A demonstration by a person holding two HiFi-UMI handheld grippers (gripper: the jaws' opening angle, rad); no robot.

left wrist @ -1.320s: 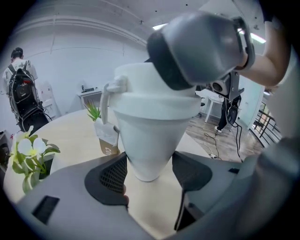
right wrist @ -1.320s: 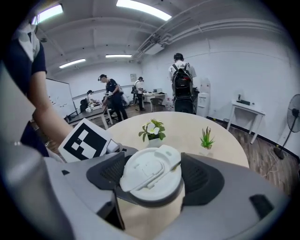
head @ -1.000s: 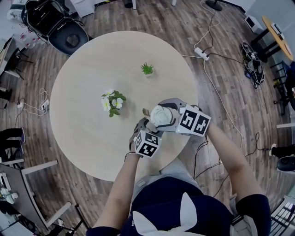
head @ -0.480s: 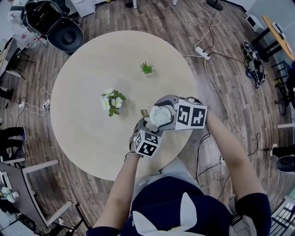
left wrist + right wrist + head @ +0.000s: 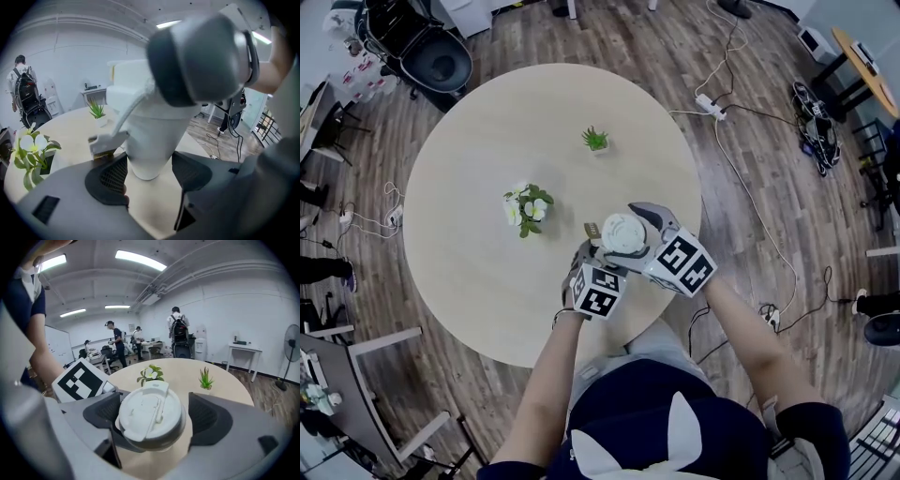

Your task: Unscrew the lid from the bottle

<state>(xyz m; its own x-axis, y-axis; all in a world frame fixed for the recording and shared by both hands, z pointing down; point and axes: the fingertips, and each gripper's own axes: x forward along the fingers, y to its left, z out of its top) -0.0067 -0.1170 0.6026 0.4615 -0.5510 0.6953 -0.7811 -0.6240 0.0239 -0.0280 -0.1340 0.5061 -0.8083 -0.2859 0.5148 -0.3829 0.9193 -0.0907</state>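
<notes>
On the round table [image 5: 487, 141], the left gripper [image 5: 150, 173] squeezes the bottle [image 5: 154, 136] while the right gripper [image 5: 154, 413] is opening, loose around the lid [image 5: 147, 409], which I think needs a fresh grab and twist.

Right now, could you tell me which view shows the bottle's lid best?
The right gripper view: the lid sits large and centred, its top face clear. The head view shows the lid small from above; the left gripper view catches only its side, partly blocked.

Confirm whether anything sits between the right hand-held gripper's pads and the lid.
Nothing visible does. The lid sits directly between the jaws of the right hand-held gripper, which are opening, with only bare gap on one side. The left hand-held gripper clamps the bottle lower down, clear of the lid.
</notes>
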